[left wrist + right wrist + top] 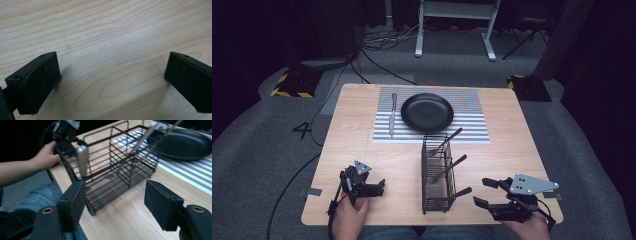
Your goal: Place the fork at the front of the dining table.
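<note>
A black wire basket stands near the middle front of the wooden table. Three utensils lean in it with their handles to the right. Behind it, a black plate lies on a striped placemat with a knife to its left. My right gripper hovers right of the basket, open and holding nothing. In the right gripper view the gripper faces the basket and a silver handle. At the front left my left gripper is open over bare wood.
Bare tabletop lies on both sides of the basket and along the left of the placemat. The front table edge is just below both hands. A white desk frame and cables lie on the grey floor beyond the table.
</note>
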